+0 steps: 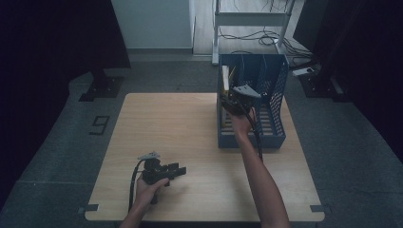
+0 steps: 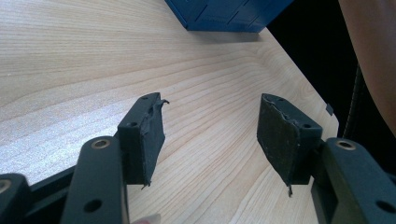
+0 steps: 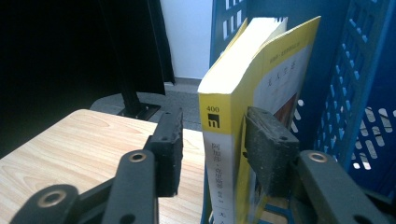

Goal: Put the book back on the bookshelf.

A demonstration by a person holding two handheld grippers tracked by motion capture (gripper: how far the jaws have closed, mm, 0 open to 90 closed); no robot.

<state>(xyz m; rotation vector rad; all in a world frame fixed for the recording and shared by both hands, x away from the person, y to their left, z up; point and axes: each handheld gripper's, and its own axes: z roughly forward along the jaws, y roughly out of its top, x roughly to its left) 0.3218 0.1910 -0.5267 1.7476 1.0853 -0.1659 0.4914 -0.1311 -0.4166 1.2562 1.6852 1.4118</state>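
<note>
A yellow and white paperback book [image 3: 233, 93] stands upright at the left end of a blue perforated file rack [image 3: 364, 93], spine toward me. My right gripper [image 3: 215, 121] straddles the spine. Its right pad [image 3: 266, 149] lies against the cover, while the left pad [image 3: 169, 149] stands off the book with a visible gap, so the jaws are open. In the high view the right gripper [image 1: 233, 102] reaches into the rack [image 1: 278, 90] beside the book [image 1: 225, 76]. My left gripper [image 1: 179, 171] rests low over the wooden table [image 1: 166, 123] near the front, open [image 2: 212, 105] and empty.
The rack sits at the table's back right, close to the right edge. Beyond the table are a white metal frame [image 1: 252, 19] with cables on the floor, dark curtains on both sides, and a floor mark [image 1: 99, 125] to the left.
</note>
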